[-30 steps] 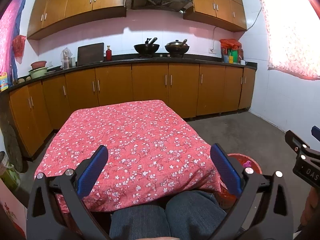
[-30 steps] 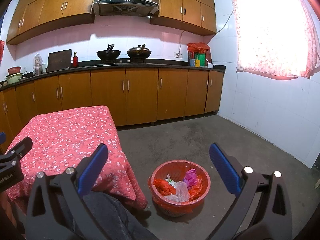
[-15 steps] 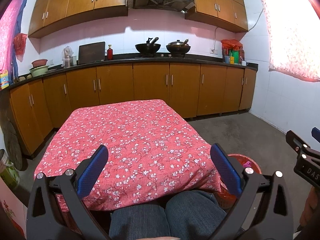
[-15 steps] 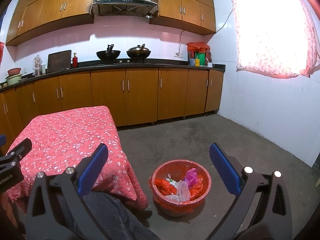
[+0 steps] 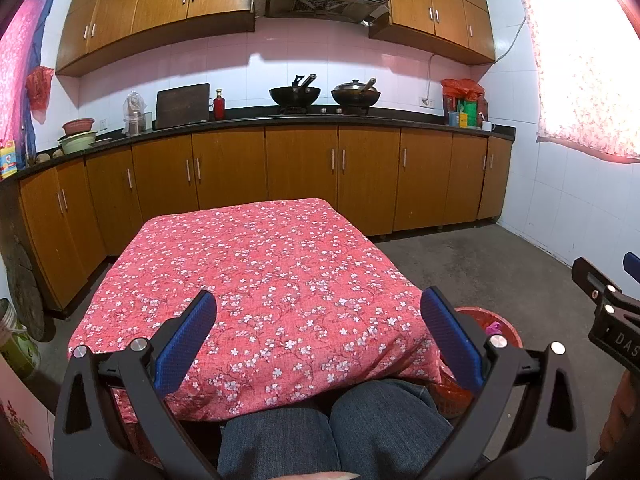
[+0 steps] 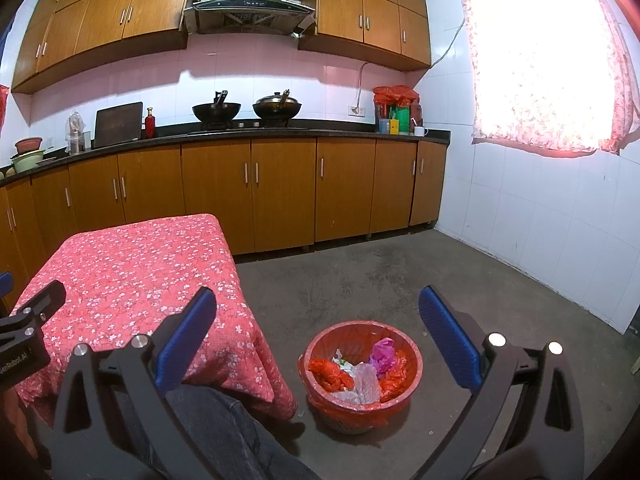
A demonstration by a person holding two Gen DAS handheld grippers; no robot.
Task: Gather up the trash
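Note:
A red trash basket (image 6: pixel 412 364) stands on the floor right of the table, holding several crumpled bags and wrappers, red, white and pink. Its rim also shows in the left wrist view (image 5: pixel 508 330). My left gripper (image 5: pixel 318 324) is open and empty, held above the near edge of the table with the red flowered cloth (image 5: pixel 260 272). My right gripper (image 6: pixel 318 322) is open and empty, held above the floor just behind the basket. No trash shows on the cloth.
The person's jeans-clad knees (image 5: pixel 340 428) sit under the table's near edge. Brown kitchen cabinets (image 5: pixel 300 172) with a dark counter, two woks and bottles run along the far wall. Grey floor (image 6: pixel 380 280) stretches to the white tiled wall at right.
Both grippers stay open and nearly still. The left wrist view has tilted up very slightly.

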